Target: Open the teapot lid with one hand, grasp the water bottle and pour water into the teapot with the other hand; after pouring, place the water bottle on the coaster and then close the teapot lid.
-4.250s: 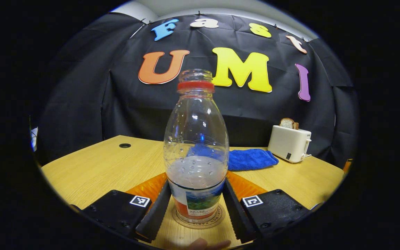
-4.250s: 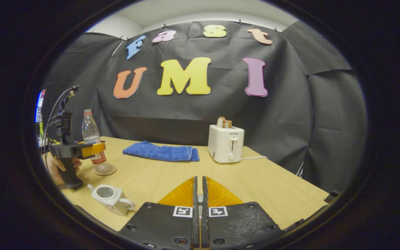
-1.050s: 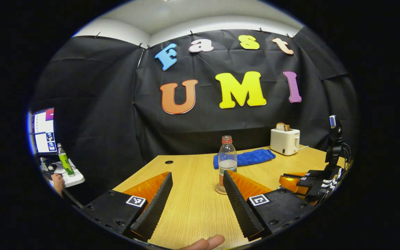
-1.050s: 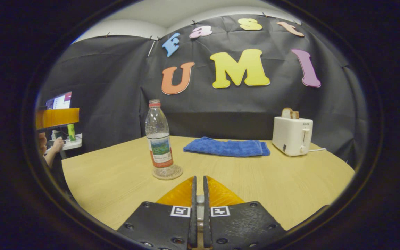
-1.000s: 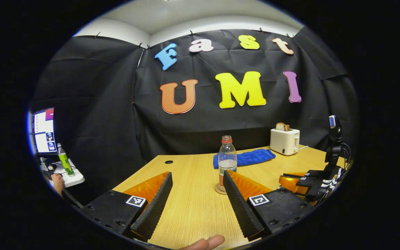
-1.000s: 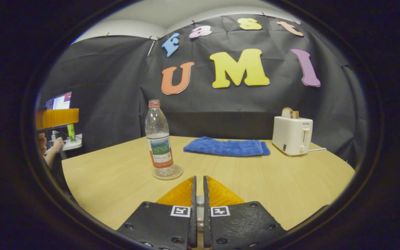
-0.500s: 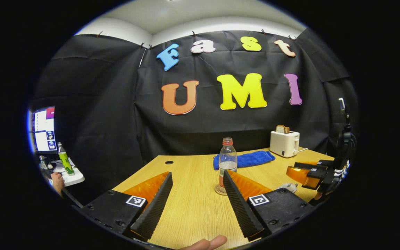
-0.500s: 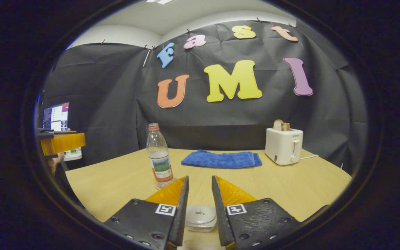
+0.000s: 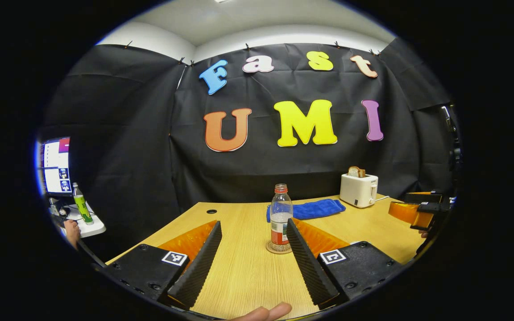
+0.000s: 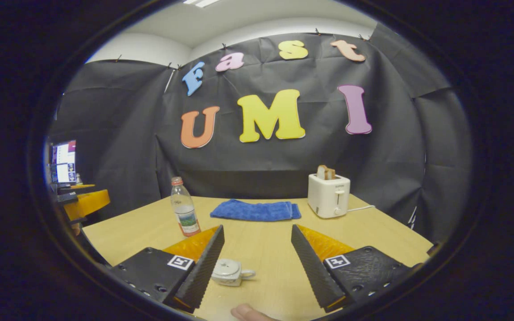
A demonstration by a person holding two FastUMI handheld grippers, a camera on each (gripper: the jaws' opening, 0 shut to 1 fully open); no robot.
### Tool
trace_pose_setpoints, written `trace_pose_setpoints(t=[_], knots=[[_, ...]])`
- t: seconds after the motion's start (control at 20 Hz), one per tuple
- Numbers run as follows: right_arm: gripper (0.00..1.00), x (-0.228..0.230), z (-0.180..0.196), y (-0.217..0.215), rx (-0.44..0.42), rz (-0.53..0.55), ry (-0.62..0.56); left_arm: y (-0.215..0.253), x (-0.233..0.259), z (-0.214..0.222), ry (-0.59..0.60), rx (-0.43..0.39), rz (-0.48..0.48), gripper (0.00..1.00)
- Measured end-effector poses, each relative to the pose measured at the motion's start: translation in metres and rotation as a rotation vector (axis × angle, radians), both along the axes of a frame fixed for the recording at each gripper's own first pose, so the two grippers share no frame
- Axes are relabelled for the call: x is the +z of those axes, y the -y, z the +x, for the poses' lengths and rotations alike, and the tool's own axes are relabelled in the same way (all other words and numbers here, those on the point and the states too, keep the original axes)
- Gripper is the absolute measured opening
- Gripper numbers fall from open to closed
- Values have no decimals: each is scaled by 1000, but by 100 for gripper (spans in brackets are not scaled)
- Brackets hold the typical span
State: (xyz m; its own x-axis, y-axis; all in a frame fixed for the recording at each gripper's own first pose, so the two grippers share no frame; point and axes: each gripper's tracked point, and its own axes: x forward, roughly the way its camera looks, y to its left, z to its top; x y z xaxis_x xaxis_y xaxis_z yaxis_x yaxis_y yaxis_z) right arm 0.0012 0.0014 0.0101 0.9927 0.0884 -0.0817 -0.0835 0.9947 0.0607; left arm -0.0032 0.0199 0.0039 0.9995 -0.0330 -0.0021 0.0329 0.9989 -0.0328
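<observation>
A clear water bottle [image 9: 280,218] with a red neck ring stands upright on a round coaster [image 9: 278,248], about a third full. My left gripper [image 9: 252,267] hangs open well short of it, with nothing between its fingers. In the right gripper view the small white teapot [image 10: 229,271] sits on the table with its lid on and its handle pointing right. My right gripper [image 10: 254,263] is open above and behind the teapot, which lies close to its left finger [image 10: 203,267] without touching. The bottle [image 10: 184,213] stands farther back on the left.
A blue towel [image 10: 254,210] and a white toaster [image 10: 328,195] with bread sit at the back of the wooden table [image 10: 373,232]. The other gripper [image 9: 413,213] shows at the right edge of the left gripper view. A side table with a monitor [image 9: 54,165] stands off to the left.
My right gripper, shut a second ago, has opened, let go of the lid on the teapot, and drawn up and back. My left gripper stays open and has backed away slightly.
</observation>
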Motion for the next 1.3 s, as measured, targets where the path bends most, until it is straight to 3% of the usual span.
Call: trace_pose_setpoints(t=[0.25,0.45,0.8,1.0,1.3], knots=[[91,14,-22,33,-43,-90,22,-1,3,-7,-4,31,4,92],[96,12,-36,54,-95,-180,35,14,1,-13,-34,-22,-10,92],[95,18,-43,84,-121,-88,49,14,10,-20,-12,2,-1,92],[96,24,-44,106,-158,-149,72,13,17,-22,8,10,24,92],[95,23,-39,120,-193,-159,71,8,16,-21,9,30,26,92]])
